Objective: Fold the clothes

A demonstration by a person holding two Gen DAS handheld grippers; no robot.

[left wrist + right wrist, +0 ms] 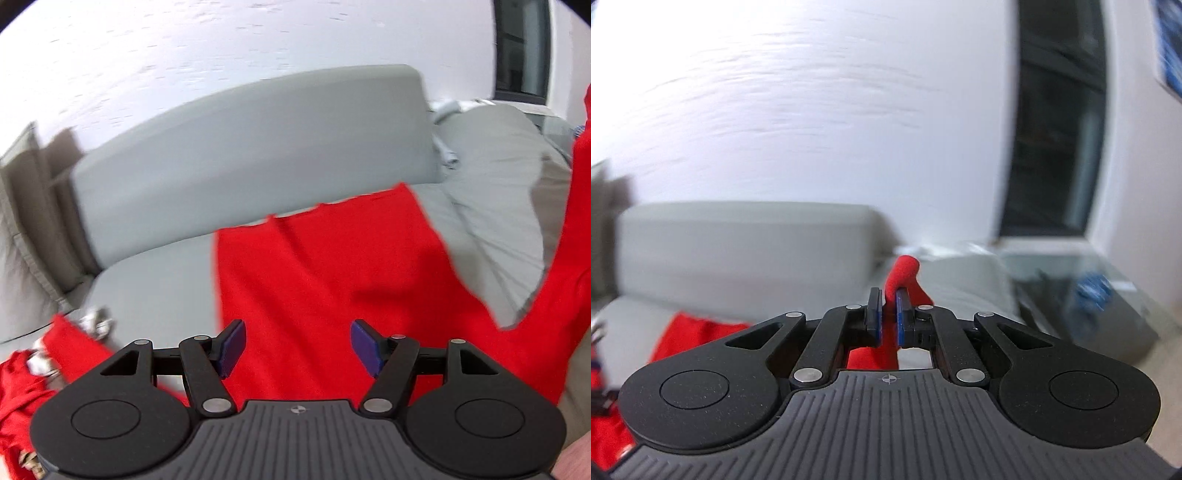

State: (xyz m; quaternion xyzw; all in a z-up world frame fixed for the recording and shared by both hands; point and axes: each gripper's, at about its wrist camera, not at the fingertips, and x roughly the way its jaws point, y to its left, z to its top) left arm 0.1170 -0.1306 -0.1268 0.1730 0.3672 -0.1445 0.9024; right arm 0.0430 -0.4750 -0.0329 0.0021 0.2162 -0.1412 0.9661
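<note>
folding has barely begun: the right gripper (pixel 888 314) pinches a bunched edge of the red garment (pixel 325 266), no neat fold showing yet. the left gripper (pixel 295 347), jaws apart and empty, hovers above its spread part on the grey sofa (pixel 155 284). beyond stand a white wall (pixel 812 110) and dark window (pixel 1056 122).

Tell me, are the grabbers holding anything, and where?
The right gripper pinches an edge fold of the red garment. The left gripper is open, holding nothing.
</note>
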